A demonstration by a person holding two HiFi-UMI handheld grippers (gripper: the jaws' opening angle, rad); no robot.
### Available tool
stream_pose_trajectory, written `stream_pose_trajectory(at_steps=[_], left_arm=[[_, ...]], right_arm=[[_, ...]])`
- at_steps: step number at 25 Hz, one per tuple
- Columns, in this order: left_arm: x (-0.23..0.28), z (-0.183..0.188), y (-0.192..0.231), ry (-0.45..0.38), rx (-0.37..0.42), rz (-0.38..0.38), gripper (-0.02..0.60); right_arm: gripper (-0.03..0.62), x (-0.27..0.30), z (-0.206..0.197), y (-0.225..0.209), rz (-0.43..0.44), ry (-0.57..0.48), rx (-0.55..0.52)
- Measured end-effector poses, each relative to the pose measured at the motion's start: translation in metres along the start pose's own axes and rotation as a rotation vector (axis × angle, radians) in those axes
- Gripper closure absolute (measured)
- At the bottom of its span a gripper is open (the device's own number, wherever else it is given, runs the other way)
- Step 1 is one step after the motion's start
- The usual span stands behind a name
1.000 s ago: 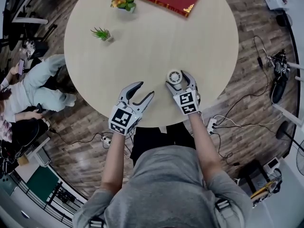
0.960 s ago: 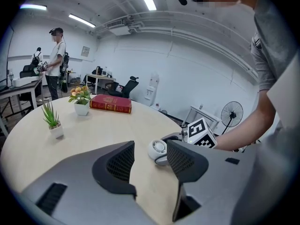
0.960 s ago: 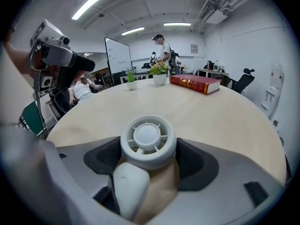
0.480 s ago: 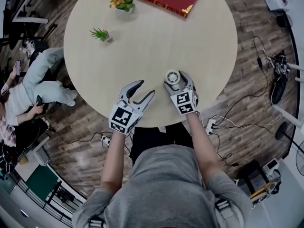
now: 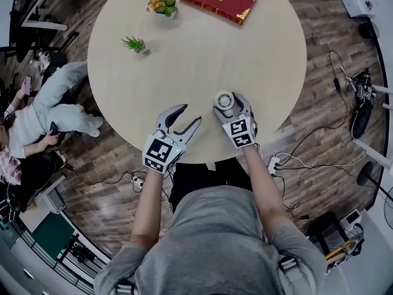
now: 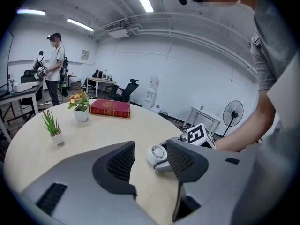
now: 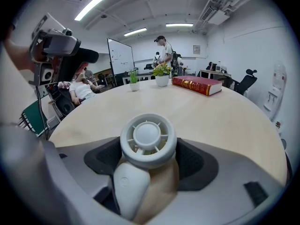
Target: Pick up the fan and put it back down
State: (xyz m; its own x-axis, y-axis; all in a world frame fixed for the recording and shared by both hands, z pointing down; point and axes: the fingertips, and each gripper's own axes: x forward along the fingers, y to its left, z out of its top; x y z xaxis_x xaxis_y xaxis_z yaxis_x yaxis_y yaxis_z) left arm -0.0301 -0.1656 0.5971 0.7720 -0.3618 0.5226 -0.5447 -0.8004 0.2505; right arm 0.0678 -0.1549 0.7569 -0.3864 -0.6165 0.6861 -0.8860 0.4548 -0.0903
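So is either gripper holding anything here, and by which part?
Right gripper clamps the fan by its round head; left gripper holds nothing.

- From the person's head: looked steeply down on the round table (image 5: 196, 60), far enough off to take in its whole top, the floor around it, and both grippers at the near edge.
- From the left gripper (image 6: 150, 146): sat low behind the jaws and faced across the tabletop toward the red book (image 6: 109, 108).
- From the right gripper (image 7: 148, 146): looked along the jaws, very near the fan (image 7: 148, 135), which filled the centre, then across the table beyond.
- Shared across all three: the tabletop, fan, book, flowering plant (image 5: 161, 0) and small green plant (image 5: 132, 43).
- Caught the right gripper's marker cube in the left gripper view.
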Motion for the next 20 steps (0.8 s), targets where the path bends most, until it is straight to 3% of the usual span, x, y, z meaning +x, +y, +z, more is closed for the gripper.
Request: stream_pose_trajectory(at_steps=[20], left_arm=[[-0.039,0.048,-0.017,-0.085,0.066,0.069,0.351]], right_arm=[[0.229,-0.049,0.07,-0.009,-0.015,-0.121,-0.053]])
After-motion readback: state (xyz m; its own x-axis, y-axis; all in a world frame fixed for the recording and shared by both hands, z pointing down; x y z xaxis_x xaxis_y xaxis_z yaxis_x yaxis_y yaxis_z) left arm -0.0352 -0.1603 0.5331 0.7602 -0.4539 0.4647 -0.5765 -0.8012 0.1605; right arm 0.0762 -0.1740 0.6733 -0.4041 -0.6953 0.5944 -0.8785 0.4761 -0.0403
